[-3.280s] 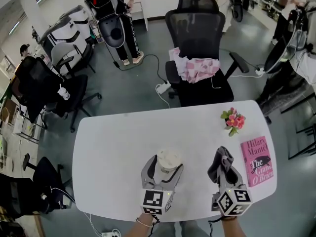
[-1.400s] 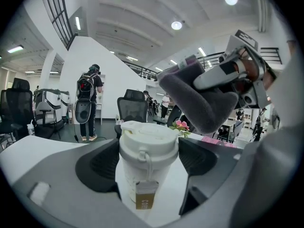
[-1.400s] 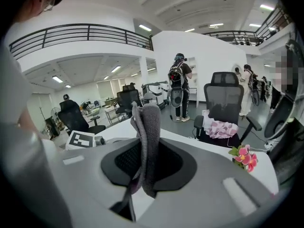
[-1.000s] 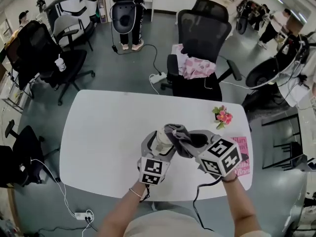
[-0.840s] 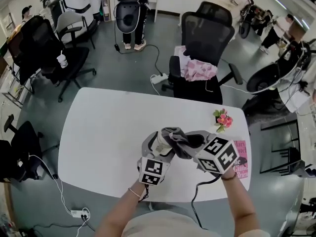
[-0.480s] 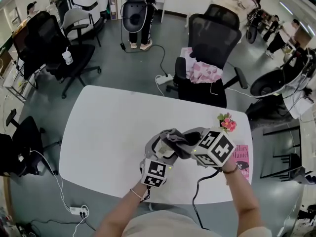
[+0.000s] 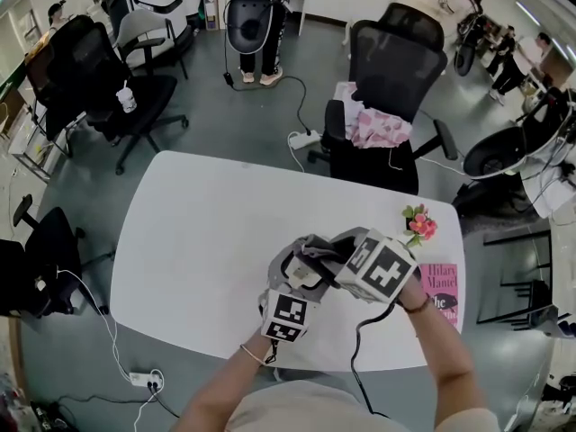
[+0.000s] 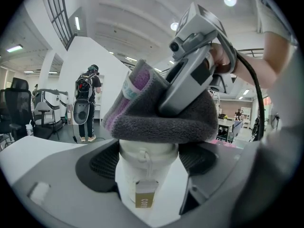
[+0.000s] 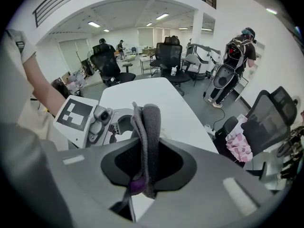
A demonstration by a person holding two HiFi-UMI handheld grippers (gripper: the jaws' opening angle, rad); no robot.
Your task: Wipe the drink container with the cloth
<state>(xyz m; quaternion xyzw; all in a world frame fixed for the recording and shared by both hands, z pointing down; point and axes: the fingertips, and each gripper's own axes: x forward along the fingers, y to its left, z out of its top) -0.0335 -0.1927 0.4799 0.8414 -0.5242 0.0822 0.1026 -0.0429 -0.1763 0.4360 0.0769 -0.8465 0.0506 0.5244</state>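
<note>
The left tool [image 7: 302, 272] is clamped on a white drink cup [image 8: 147, 172], one dark padded jaw pressed to each side of it just under the lid. A small brown tag [image 8: 144, 199] on the front of the drink cup carries the letters "COFF"; the rest of the word is out of sight.

A grey cloth [image 8: 164, 122] with a purple and pale edge lies draped over the top of the drink cup, touching the lid and hiding it from above. The right tool [image 9: 144, 167] holds this cloth, its jaws pinched on a fold that stands upright between them, and it leans in over the drink cup from the right.

The drink cup is near the front edge of the white tabletop [image 7: 198, 232]; whether its base touches the surface cannot be told. Right of the drink cup lies a pink book [image 7: 443, 291] with "Hilary" and "Mantel" partly legible on its cover. Beyond the book, to the right of the drink cup and farther back, sits a small bunch of pink flowers [image 7: 418, 225].
</note>
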